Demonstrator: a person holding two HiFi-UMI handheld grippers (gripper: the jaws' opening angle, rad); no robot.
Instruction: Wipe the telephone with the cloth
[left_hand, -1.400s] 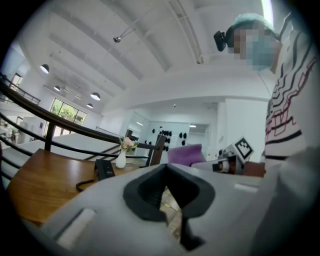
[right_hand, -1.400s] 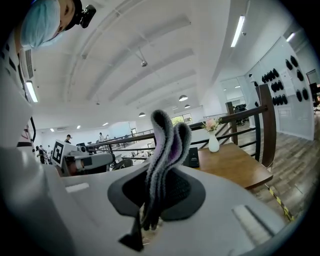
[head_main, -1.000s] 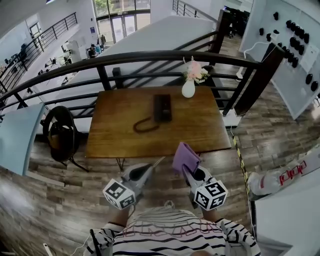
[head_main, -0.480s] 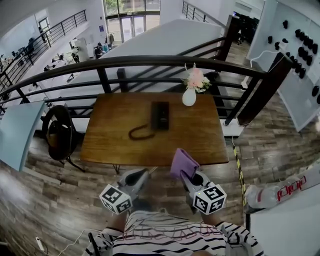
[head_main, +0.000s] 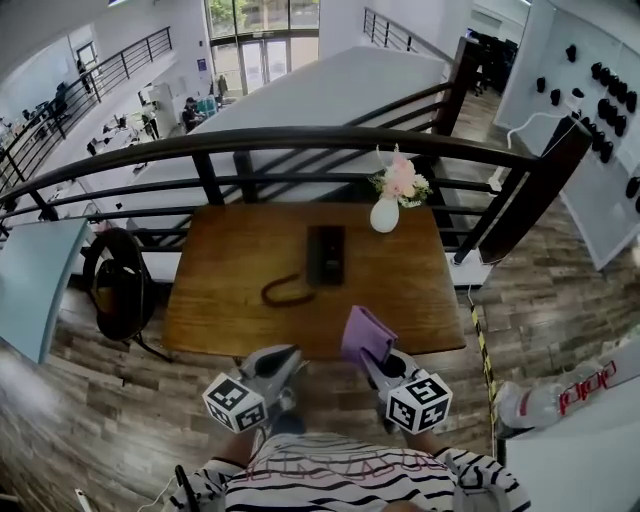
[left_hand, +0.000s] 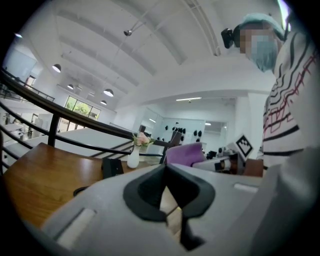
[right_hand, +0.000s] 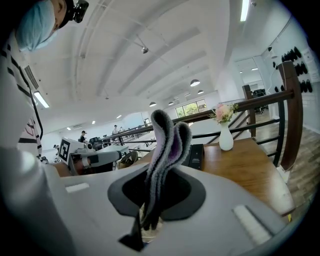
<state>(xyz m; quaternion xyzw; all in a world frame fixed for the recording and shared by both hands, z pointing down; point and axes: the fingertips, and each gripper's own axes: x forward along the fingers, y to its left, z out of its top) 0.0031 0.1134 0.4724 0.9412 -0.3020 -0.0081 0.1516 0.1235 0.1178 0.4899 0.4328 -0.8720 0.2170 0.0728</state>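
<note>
A black telephone (head_main: 326, 254) lies in the middle of the wooden table (head_main: 220, 290), its coiled cord (head_main: 286, 291) looping toward the near edge. My right gripper (head_main: 372, 358) is shut on a folded purple cloth (head_main: 366, 335), which stands up from its jaws at the table's near edge. In the right gripper view the cloth (right_hand: 166, 145) rises in front of the telephone (right_hand: 195, 155). My left gripper (head_main: 281, 359) hovers just short of the near edge, shut with nothing held. Its own view shows the telephone (left_hand: 112, 167) and the cloth (left_hand: 185, 154) ahead.
A white vase with pink flowers (head_main: 387, 205) stands at the table's far right, behind the telephone. A dark railing (head_main: 300, 140) runs behind the table. A black chair (head_main: 118, 283) stands to the left. A white peg wall (head_main: 600, 110) lies to the right.
The table and telephone sit closer in the head view than a second ago. Both grippers now reach the table's near edge, the right one still gripping the cloth.
</note>
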